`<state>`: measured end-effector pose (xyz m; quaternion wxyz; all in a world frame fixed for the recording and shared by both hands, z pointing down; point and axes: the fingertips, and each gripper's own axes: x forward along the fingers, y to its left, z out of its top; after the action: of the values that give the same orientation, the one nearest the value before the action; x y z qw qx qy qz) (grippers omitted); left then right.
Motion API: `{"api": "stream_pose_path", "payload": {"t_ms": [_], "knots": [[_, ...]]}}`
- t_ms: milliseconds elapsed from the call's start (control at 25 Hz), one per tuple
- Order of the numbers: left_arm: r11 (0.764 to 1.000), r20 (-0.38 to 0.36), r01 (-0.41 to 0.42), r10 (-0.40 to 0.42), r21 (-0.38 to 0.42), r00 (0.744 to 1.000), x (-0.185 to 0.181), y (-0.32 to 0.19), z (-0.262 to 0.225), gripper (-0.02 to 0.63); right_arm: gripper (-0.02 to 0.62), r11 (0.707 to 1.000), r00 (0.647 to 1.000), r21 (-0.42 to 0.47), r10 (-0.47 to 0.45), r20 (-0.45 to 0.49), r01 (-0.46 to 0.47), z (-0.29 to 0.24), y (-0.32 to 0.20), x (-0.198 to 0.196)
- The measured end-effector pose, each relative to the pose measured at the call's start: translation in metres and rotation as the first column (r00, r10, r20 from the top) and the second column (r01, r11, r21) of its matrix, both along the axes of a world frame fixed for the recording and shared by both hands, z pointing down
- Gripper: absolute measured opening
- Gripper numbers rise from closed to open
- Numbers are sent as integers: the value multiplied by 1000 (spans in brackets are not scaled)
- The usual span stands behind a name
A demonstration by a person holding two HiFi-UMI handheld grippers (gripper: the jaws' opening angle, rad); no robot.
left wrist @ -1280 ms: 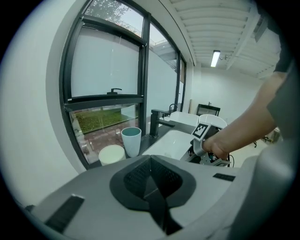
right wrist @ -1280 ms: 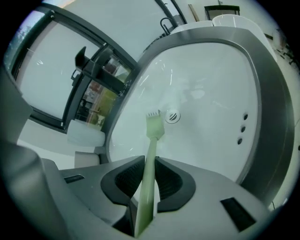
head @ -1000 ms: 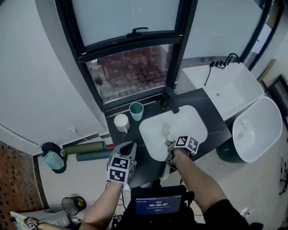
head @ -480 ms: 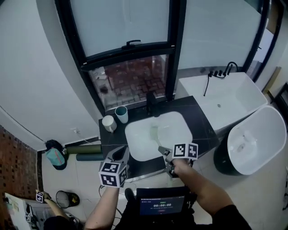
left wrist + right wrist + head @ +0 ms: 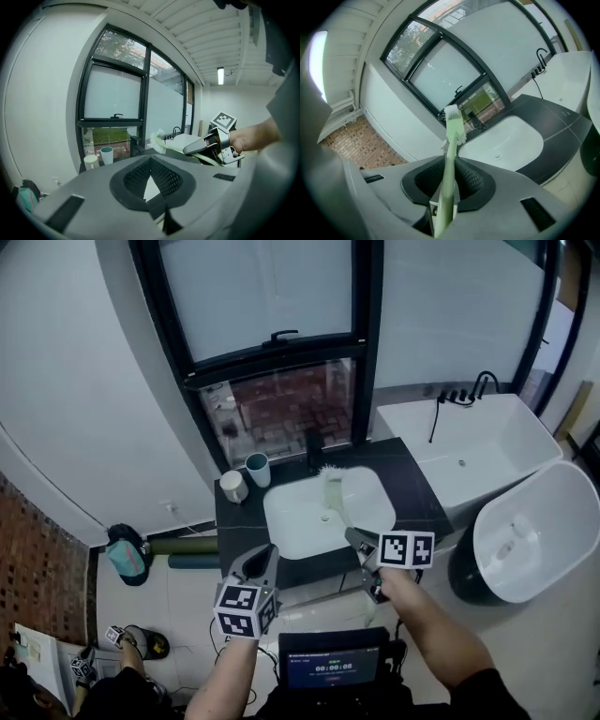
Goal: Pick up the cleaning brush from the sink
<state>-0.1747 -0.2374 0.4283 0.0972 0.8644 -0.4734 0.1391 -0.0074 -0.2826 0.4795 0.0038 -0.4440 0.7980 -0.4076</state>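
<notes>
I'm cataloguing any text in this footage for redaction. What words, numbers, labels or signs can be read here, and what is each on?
Nothing here can be read with certainty.
Screen at the bottom of the head view: one row of light digits, like a timer, too small and blurred to read.
Left marker cube and right marker cube: black-and-white square patterns only, no letters or digits.
Cleaning brush, teal cup, white cup: no print visible.
</notes>
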Motion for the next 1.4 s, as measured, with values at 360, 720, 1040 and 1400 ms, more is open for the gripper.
{"api": "stream_pose_path", "payload": {"t_ms": [360, 720, 1040, 1400], "knots": [[999, 13, 9, -10, 33, 1000, 5, 50, -13, 11, 49, 983, 997, 181, 36, -62, -24, -44, 61, 36], [983, -45, 163, -160, 87, 986, 82, 104, -52, 11, 49, 924, 986, 369, -46, -160, 103, -95, 124, 129], [969, -71, 204, -195, 141, 978, 166, 159, -61, 11, 51, 842, 964, 500, -77, -256, 200, -112, 165, 185], [977, -115, 192, -182, 90, 977, 161, 180, -48, 11, 51, 782, 969, 597, -37, -243, 179, -111, 194, 165]]}}
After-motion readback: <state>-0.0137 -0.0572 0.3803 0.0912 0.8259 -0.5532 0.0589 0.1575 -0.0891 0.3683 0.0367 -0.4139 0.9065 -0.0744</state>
